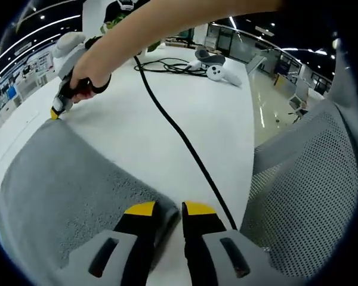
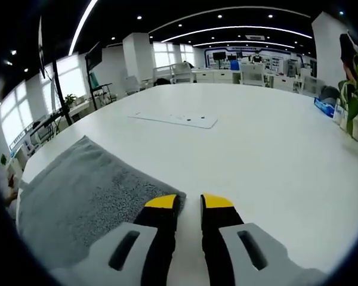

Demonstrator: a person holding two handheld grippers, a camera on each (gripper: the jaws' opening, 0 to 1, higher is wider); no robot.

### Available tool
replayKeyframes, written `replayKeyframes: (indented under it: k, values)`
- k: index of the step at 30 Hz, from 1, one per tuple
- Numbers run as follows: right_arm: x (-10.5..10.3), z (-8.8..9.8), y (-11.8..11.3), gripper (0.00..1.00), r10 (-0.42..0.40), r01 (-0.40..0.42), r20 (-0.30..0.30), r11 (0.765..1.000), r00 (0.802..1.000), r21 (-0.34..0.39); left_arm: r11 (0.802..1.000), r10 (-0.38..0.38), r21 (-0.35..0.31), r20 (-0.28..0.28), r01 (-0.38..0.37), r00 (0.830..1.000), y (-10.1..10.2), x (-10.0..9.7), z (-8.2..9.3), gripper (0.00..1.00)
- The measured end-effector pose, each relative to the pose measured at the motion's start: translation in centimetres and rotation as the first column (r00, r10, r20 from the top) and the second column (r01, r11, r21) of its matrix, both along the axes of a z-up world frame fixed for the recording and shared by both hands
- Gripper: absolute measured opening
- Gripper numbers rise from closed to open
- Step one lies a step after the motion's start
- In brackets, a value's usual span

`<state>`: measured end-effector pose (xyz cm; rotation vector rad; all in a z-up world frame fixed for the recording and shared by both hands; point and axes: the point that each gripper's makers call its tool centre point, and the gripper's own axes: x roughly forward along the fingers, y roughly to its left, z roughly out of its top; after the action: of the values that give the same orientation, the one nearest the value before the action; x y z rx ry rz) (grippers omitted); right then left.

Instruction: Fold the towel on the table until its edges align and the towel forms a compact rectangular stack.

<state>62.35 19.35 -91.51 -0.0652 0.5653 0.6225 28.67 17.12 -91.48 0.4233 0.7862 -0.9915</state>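
Note:
A grey towel (image 1: 65, 190) lies flat on the white table (image 1: 185, 101). My left gripper (image 1: 168, 210) is open by a narrow gap at the towel's near corner, and the cloth edge reaches into the gap beside the left jaw. A hand holds my right gripper (image 1: 58, 108) at the towel's far corner. In the right gripper view the towel (image 2: 83, 196) spreads to the left. There my right gripper (image 2: 190, 202) is open by a narrow gap, with the towel corner at its left jaw tip.
A black cable (image 1: 179, 137) runs across the table past my left gripper. White controllers (image 1: 218, 72) lie at its far end. A grey mesh chair (image 1: 310, 190) stands off the table's right edge. A flat white panel (image 2: 174, 120) lies further out on the table (image 2: 268, 161).

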Motion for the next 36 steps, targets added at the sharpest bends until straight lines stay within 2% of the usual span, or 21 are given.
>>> replayKeyframes:
  k: [3, 5, 6, 7, 11, 19, 21, 26, 30, 35, 36]
  values:
    - [-0.4, 0.1, 0.4, 0.08, 0.02, -0.02, 0.019, 1.0, 1.0, -0.002, 0.998, -0.039, 0.041, 0.05, 0.037, 0.998, -0.2, -0.2, -0.1, 0.2]
    - [-0.9, 0.3, 0.8, 0.03, 0.048, -0.048, 0.012, 0.999, 0.999, -0.007, 0.994, -0.083, 0.082, 0.079, 0.076, 0.993, -0.2, -0.4, -0.2, 0.21]
    - [-1.3, 0.5, 1.2, 0.02, 0.062, -0.062, 0.007, 0.998, 0.998, -0.005, 0.996, -0.065, 0.069, 0.077, 0.06, 0.995, -0.4, -0.4, 0.0, 0.21]
    - [-1.3, 0.6, 0.9, 0.02, 0.059, -0.058, 0.018, 0.998, 0.998, -0.034, 0.997, -0.042, 0.061, 0.067, 0.038, 0.997, -0.4, -0.3, 0.0, 0.22]
    - [-1.8, 1.0, 0.7, 0.02, 0.065, -0.064, 0.026, 0.997, 0.998, -0.034, 0.998, -0.037, 0.056, 0.069, 0.034, 0.997, -0.5, 0.0, 0.1, 0.21]
    - [-2.3, 1.4, 0.9, 0.01, 0.068, -0.067, 0.018, 0.997, 0.998, -0.038, 0.998, -0.036, 0.064, 0.106, 0.029, 0.994, 0.0, 1.1, -0.1, 0.06]
    - [-1.8, 1.0, 0.7, 0.01, 0.061, -0.06, 0.016, 0.998, 0.998, -0.027, 0.998, -0.03, 0.061, 0.099, 0.024, 0.995, 0.0, 1.1, -0.1, 0.06]
    - [-0.6, 0.3, 0.4, 0.01, 0.052, -0.052, 0.006, 0.998, 0.999, -0.019, 0.997, -0.024, 0.07, 0.124, 0.015, 0.992, 0.0, 1.0, -0.3, 0.03]
    - [-1.0, 0.2, 0.4, 0.01, 0.059, -0.059, 0.002, 0.998, 0.998, -0.031, 0.998, -0.018, 0.064, 0.15, 0.008, 0.988, 0.1, 0.9, -0.1, 0.03]
    - [-1.5, 0.2, 0.1, 0.01, 0.053, -0.053, 0.004, 0.998, 0.999, -0.015, 1.0, 0.006, 0.024, 0.129, -0.009, 0.992, 0.3, 0.8, 0.0, 0.03]
    - [-1.6, 0.1, 0.0, 0.0, 0.051, -0.051, 0.003, 0.999, 0.999, -0.011, 0.999, 0.035, -0.005, 0.108, -0.035, 0.994, 0.3, 0.7, 0.0, 0.02]
